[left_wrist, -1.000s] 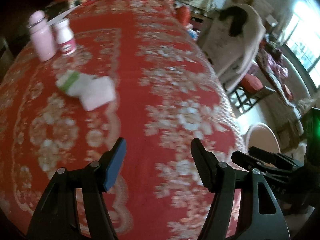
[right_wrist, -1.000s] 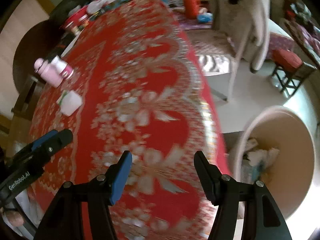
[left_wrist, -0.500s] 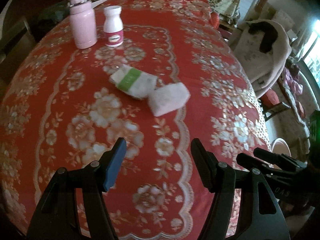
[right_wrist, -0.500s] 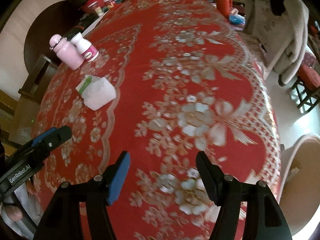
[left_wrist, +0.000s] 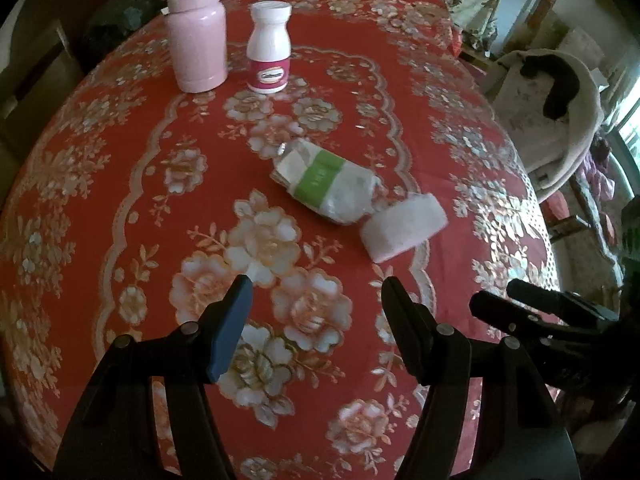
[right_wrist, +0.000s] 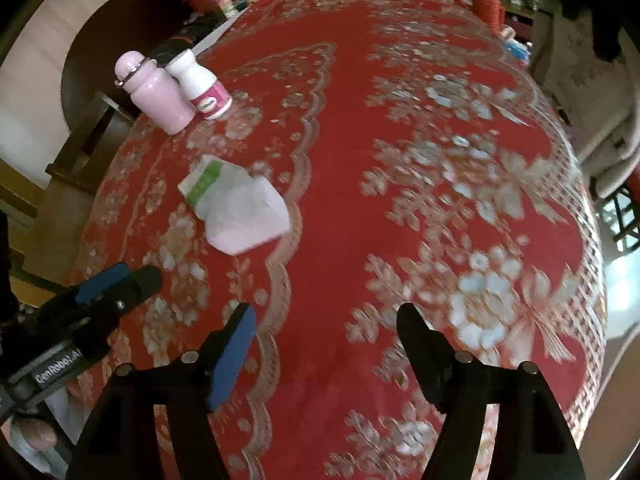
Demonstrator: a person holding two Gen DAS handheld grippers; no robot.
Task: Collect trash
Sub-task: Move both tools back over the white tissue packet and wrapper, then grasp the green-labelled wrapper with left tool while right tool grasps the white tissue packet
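Red floral tablecloth (left_wrist: 120, 184) across the table. Near its middle, two pieces of trash: a crumpled white wrapper with a green band (left_wrist: 324, 188) and, touching its right end, a pale pink folded tissue pad (left_wrist: 402, 226); from the right wrist view, wrapper (right_wrist: 208, 180) and tissue pad (right_wrist: 248, 220) overlapping. Farther back, upright and side by side: a pink flask (left_wrist: 197, 36) and a white pill bottle with a magenta label (left_wrist: 269, 48).

Left gripper (left_wrist: 316, 296) above the cloth, short of the trash, jaws apart, nothing between them, touching nothing. Right gripper (right_wrist: 326, 320) likewise over bare cloth, well to the right of the trash, jaws just opened wider, empty. Left gripper also visible at lower left of the right wrist view (right_wrist: 116, 280), right gripper's fingers at lower right of the left wrist view (left_wrist: 520, 300). Chair draped with a pale garment (left_wrist: 560, 112) beyond the table's right edge.
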